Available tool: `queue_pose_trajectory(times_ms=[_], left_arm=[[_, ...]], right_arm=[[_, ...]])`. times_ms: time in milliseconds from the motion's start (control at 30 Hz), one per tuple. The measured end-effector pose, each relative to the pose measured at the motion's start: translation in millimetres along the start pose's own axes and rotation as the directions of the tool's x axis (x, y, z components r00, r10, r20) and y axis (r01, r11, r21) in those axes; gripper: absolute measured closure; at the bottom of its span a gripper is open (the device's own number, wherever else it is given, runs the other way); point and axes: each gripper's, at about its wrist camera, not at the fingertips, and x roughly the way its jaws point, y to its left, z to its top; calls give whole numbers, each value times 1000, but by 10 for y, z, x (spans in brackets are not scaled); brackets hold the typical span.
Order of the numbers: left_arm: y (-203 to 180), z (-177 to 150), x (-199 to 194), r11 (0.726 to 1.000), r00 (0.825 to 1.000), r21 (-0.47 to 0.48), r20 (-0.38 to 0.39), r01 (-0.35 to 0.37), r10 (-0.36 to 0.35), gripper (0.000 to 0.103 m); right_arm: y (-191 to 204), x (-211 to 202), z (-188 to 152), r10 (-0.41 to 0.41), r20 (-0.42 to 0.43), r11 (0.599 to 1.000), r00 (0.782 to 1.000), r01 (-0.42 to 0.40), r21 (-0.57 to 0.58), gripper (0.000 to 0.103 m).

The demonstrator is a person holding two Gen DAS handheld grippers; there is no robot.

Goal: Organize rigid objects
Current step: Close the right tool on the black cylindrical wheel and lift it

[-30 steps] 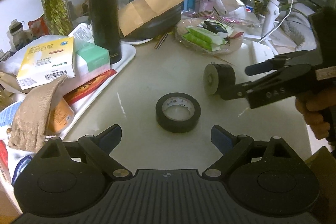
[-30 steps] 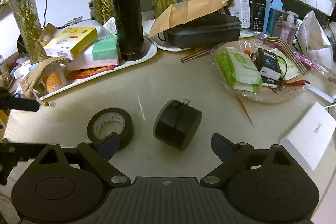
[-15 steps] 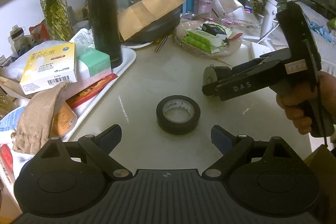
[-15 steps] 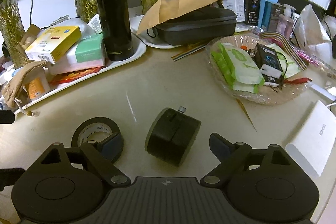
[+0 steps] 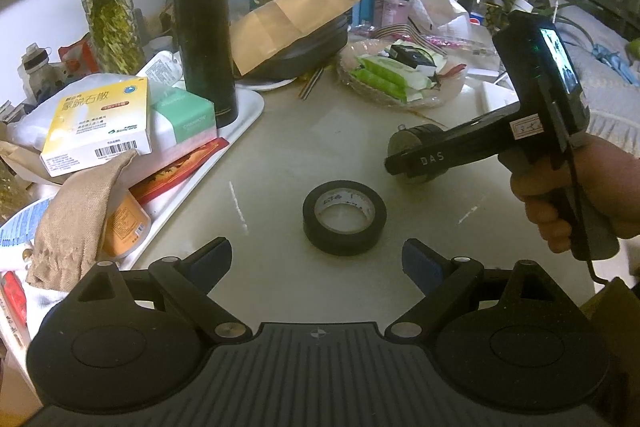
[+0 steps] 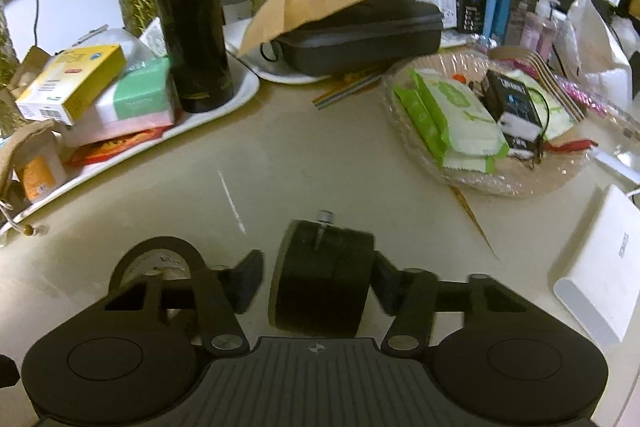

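Note:
A black caster wheel (image 6: pixel 322 277) with a small metal stem lies on the beige table between the fingers of my right gripper (image 6: pixel 316 277). The jaws have narrowed around it; the right finger (image 6: pixel 386 279) touches it, the left finger (image 6: pixel 250 277) stands just off it. In the left wrist view the wheel (image 5: pixel 404 143) is partly hidden behind the right gripper (image 5: pixel 416 157). A black tape roll (image 5: pixel 344 217) lies flat just ahead of my open, empty left gripper (image 5: pixel 316 261). The roll also shows in the right wrist view (image 6: pixel 158 261).
A white tray (image 5: pixel 248 115) on the left holds a black flask (image 5: pixel 202 27), boxes and a cloth pouch. A clear dish (image 6: pixel 492 183) of packets stands at the right, a black case (image 6: pixel 360 31) under a brown envelope behind, a white box (image 6: pixel 596 291) at the right edge.
My right gripper has moved forward around the caster wheel and its jaws have closed in on it. The left gripper has barely moved.

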Motion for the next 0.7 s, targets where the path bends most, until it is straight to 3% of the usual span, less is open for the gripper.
queue_pose_trajectory(times_ms=[67, 700], left_arm=[[1, 2, -3, 1000, 1000, -1, 1, 1, -1, 10], [-69, 20, 94, 1000, 1000, 17, -17, 5, -5, 10]], right_arm=[[-18, -7, -6, 0, -3, 1000, 1000, 0, 5, 59], [-64, -197, -74, 3, -50, 1000, 999, -1, 25, 60]])
